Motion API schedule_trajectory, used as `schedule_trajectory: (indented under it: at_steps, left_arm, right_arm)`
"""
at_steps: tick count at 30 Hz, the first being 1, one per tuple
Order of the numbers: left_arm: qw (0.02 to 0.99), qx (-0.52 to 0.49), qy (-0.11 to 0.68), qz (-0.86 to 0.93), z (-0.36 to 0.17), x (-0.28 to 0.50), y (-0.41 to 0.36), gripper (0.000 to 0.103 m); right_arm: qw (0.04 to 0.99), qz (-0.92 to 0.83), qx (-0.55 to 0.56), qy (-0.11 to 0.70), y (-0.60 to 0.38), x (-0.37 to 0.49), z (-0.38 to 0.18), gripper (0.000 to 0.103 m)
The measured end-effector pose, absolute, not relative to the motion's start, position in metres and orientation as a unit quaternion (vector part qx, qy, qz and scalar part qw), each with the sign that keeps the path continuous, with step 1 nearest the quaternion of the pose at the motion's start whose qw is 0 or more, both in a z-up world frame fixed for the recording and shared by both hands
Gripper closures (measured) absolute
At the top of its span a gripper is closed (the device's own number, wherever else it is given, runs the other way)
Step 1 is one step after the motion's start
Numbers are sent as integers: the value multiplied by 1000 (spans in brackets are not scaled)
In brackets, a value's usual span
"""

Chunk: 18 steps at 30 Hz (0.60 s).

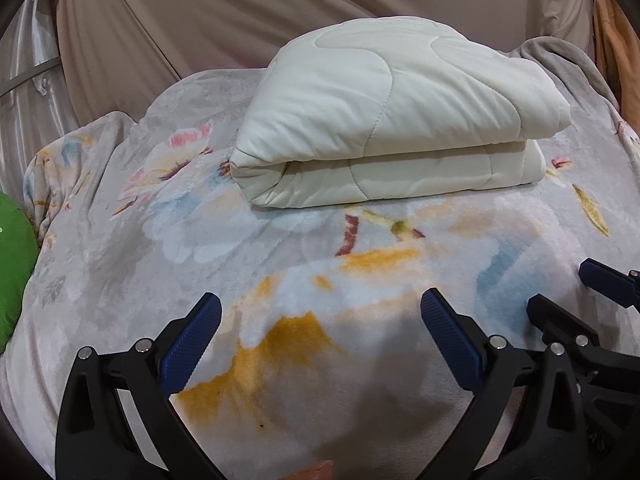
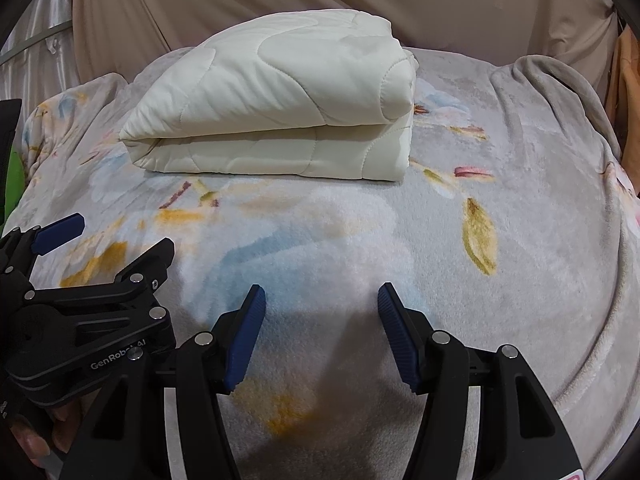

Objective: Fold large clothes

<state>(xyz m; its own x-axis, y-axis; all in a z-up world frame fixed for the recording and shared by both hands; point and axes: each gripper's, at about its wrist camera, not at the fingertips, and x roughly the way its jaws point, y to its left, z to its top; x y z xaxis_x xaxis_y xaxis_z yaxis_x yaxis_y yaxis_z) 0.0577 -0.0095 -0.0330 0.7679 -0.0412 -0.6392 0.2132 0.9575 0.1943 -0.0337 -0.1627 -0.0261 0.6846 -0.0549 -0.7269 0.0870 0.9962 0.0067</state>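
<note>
A cream quilted cover (image 1: 396, 120) lies folded into a thick stack on the flowered fleece blanket (image 1: 280, 264), at the far middle of the bed. It also shows in the right wrist view (image 2: 276, 100). My left gripper (image 1: 320, 312) is open and empty, low over the blanket, well short of the stack. My right gripper (image 2: 322, 300) is open and empty beside it. The right gripper shows at the right edge of the left view (image 1: 560, 288). The left gripper shows at the left of the right view (image 2: 116, 240).
The flowered blanket (image 2: 480, 220) covers the whole bed. A beige curtain (image 1: 240, 12) hangs behind it. A green cushion (image 1: 14, 264) lies at the left edge. Orange cloth (image 1: 616, 52) hangs at the far right.
</note>
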Motion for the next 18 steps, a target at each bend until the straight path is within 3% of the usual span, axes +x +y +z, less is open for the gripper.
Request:
schedule_trajectory:
  at_steps: [18]
  left_arm:
    - [936,125,323,-66,-29,55,-8,6]
  right_arm:
    - [922,-53,13,382,-156,-38,-23,45]
